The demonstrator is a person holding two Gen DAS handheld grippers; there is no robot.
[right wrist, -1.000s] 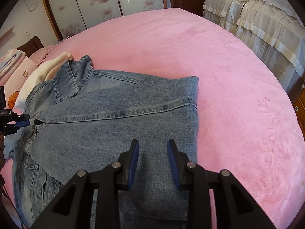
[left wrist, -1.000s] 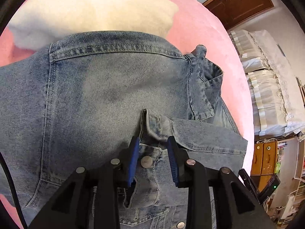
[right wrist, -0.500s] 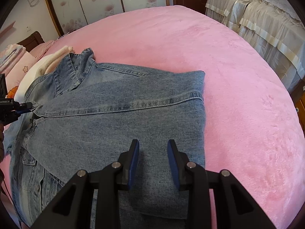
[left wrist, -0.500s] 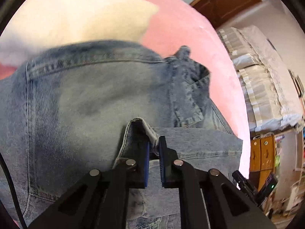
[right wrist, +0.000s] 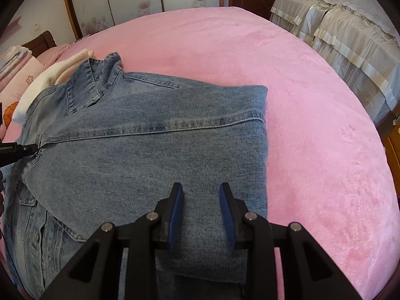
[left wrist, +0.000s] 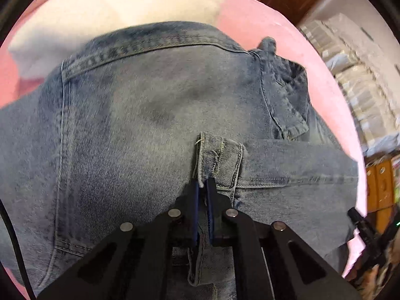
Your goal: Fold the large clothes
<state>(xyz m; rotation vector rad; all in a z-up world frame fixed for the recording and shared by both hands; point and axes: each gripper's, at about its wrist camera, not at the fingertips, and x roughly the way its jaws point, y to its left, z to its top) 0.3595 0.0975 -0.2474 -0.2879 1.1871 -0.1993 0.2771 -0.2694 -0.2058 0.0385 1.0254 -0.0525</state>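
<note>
A: Where do we have the denim jacket (right wrist: 155, 150)?
B: Spread on the pink blanket (right wrist: 312, 130), straight ahead of both tools, with a cream garment (left wrist: 105, 7) beyond its far edge.
A: And our left gripper (left wrist: 203, 187)?
B: Pressed together, pinching the sleeve cuff (left wrist: 220, 157).
A: The right gripper (right wrist: 201, 200)?
B: Fingers spread, holding nothing, hovering above the folded denim.

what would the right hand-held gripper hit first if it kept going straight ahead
Probably the denim jacket: the open right hand-held gripper points over its folded back panel. Its height above the cloth is unclear; beyond lies the pink blanket.
</note>
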